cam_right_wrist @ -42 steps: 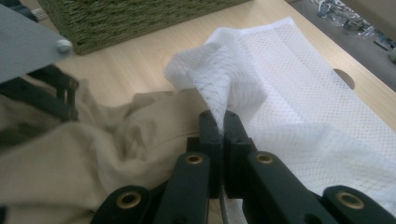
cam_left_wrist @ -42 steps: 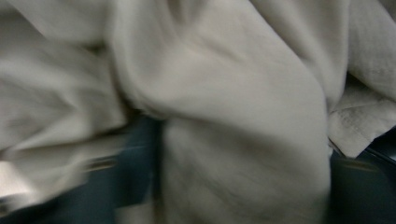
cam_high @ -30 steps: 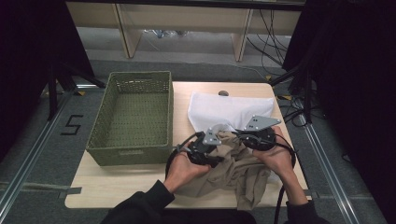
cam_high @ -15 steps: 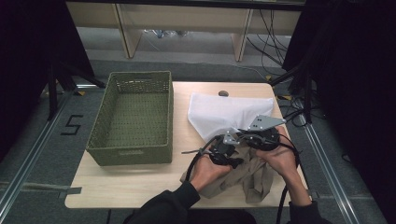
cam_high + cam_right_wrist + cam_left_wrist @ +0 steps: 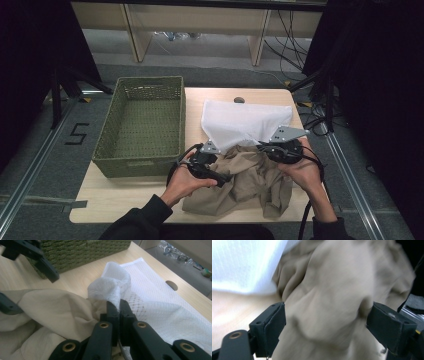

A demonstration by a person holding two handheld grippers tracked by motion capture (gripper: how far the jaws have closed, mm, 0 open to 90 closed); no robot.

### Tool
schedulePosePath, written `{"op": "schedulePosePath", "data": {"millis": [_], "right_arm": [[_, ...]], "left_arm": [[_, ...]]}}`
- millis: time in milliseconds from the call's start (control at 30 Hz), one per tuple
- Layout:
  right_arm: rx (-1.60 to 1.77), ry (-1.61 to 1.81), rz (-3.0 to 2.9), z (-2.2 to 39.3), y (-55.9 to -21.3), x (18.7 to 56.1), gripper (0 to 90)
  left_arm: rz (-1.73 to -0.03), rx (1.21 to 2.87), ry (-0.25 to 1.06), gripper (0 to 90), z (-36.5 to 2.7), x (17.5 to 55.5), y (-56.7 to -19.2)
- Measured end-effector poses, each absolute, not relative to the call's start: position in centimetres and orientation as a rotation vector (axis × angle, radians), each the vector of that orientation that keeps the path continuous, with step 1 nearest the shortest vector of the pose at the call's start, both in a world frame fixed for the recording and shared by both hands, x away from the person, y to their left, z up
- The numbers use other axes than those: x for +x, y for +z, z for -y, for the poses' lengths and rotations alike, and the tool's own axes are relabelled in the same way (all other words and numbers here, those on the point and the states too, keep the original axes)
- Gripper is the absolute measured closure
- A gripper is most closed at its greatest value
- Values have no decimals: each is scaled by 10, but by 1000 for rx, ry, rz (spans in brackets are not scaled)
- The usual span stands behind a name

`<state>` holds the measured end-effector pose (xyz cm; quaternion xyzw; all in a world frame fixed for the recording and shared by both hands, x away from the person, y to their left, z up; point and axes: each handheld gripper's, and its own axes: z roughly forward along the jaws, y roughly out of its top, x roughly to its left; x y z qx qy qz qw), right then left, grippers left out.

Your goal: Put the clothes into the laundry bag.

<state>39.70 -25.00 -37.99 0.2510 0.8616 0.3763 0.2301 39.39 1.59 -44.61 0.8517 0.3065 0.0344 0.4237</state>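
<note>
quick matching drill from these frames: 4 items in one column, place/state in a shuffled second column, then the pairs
1. left gripper
2. right gripper
3. beige garment
4. green basket

A. stands left of the clothes on the table
B. fingers wide apart over beige cloth
C. crumpled at the table's near edge
D. fingers shut on white mesh fabric

Pairs: 1-B, 2-D, 3-C, 4-A

One green basket (image 5: 141,125); one white mesh bag (image 5: 245,121); one beige garment (image 5: 245,182); two claws.
</note>
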Motion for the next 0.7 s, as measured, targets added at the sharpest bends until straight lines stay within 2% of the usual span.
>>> {"op": "schedulePosePath", "data": {"millis": [267,300,367,400,433,467,533,700], "right_arm": [[671,1012,-2408,242,-387,397,898],[660,1009,-2413,241,-388,397,898],[683,997,-2425,239,-391,397,898],[671,1000,-2420,238,-392,398,898],[668,995,-2423,238,-391,397,898],[657,1003,-2425,237,-390,397,898],[652,1012,-2412,237,-387,397,898],[652,1046,-2381,235,-374,393,898]], "left_arm": [[-729,2157,-19,134,25,424,-491],[-684,2170,-39,215,29,426,-494],[-665,2153,-102,511,33,425,-496],[-675,2146,-97,629,34,424,-496],[-684,2127,-90,726,34,423,-495],[-672,2124,-76,781,33,422,-493],[-725,2057,-50,821,34,418,-485],[-735,1973,13,833,37,408,-452]]}}
